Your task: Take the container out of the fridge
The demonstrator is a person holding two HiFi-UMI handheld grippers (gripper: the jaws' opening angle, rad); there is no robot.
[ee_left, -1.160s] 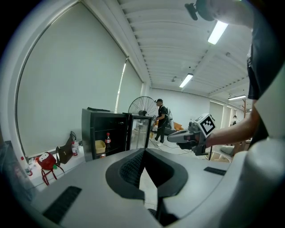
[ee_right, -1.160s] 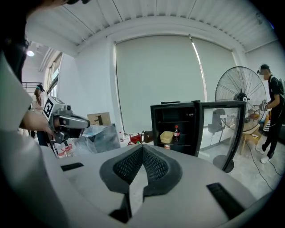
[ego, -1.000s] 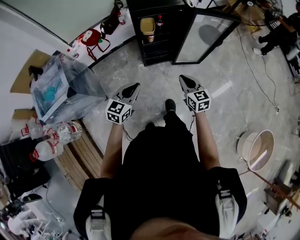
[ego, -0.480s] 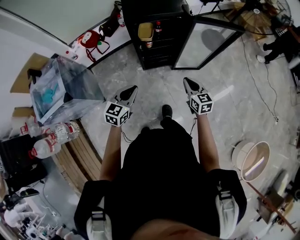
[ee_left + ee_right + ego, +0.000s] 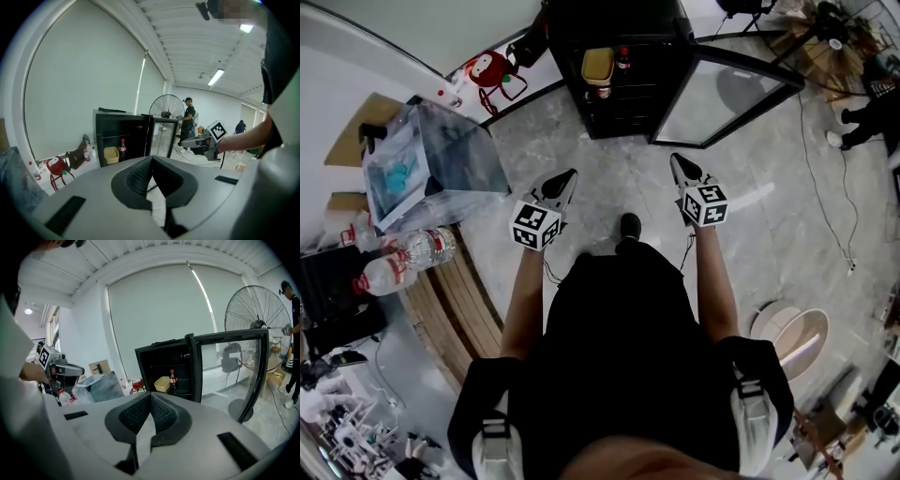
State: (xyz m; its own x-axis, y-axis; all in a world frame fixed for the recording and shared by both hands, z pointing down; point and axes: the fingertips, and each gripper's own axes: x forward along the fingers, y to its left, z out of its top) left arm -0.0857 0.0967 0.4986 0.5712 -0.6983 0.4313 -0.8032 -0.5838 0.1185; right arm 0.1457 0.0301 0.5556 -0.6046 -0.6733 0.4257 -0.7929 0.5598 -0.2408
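Observation:
A black mini fridge stands on the floor ahead, its glass door swung open to the right. A yellow container sits on a shelf inside, next to a cola bottle. The same container shows in both gripper views. My left gripper and right gripper are held side by side over the floor, pointing at the fridge and well short of it. Both are shut and hold nothing; their pads meet at the tips.
A clear plastic bin and water bottles lie at the left beside a slatted wooden bench. A red bag leans by the wall. A floor fan stands behind the door, a basin at the right, a person beyond.
The fridge has come a little nearer and lower in the head view as the person steps towards it. Both grippers keep their places ahead of the body, still shut.

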